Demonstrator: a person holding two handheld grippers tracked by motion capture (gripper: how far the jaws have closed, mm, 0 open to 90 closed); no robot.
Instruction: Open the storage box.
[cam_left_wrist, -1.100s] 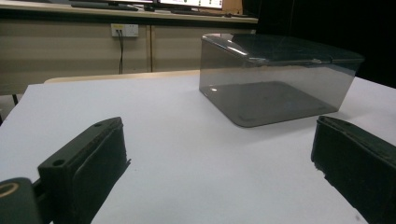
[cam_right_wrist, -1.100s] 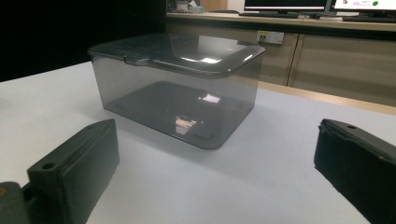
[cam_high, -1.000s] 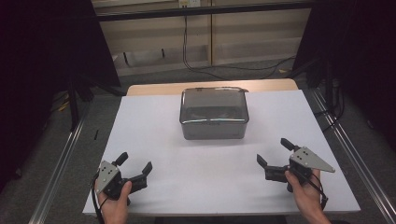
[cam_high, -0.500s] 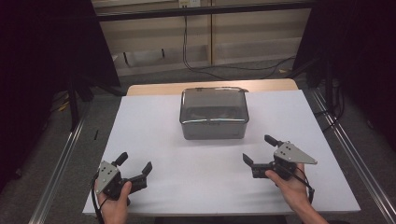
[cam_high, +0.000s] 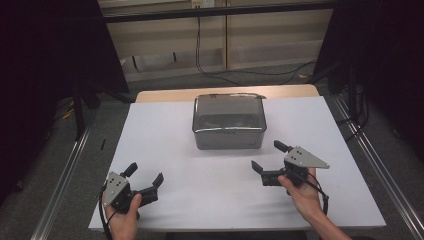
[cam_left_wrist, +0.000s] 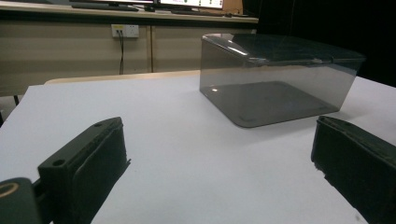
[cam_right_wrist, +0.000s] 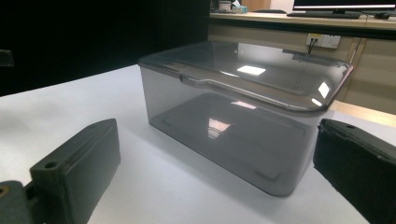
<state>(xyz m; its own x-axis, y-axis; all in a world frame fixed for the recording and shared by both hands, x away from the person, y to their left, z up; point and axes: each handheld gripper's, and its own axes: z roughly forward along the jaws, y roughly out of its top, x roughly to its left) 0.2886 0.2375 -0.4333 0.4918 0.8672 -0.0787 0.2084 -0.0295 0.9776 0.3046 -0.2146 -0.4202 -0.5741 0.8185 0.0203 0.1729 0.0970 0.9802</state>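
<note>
High view: smoky lidded box (cam_high: 229, 121) sitting mid-table (cam_high: 165, 130), left gripper (cam_high: 144, 181) hovering well off its near-left corner, right gripper (cam_high: 270, 161) near its near-right corner, both gaping, holding nothing | Left gripper view: box (cam_left_wrist: 280, 77) lying ahead-right, jaws wide | Right gripper view: box (cam_right_wrist: 243, 107) looming close between spread jaws, untouched

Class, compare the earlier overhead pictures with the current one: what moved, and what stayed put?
The right tongs moved left and forward toward the lidded grey box, jaws open, holding nothing. The left tongs and the box stayed where they were.
</note>
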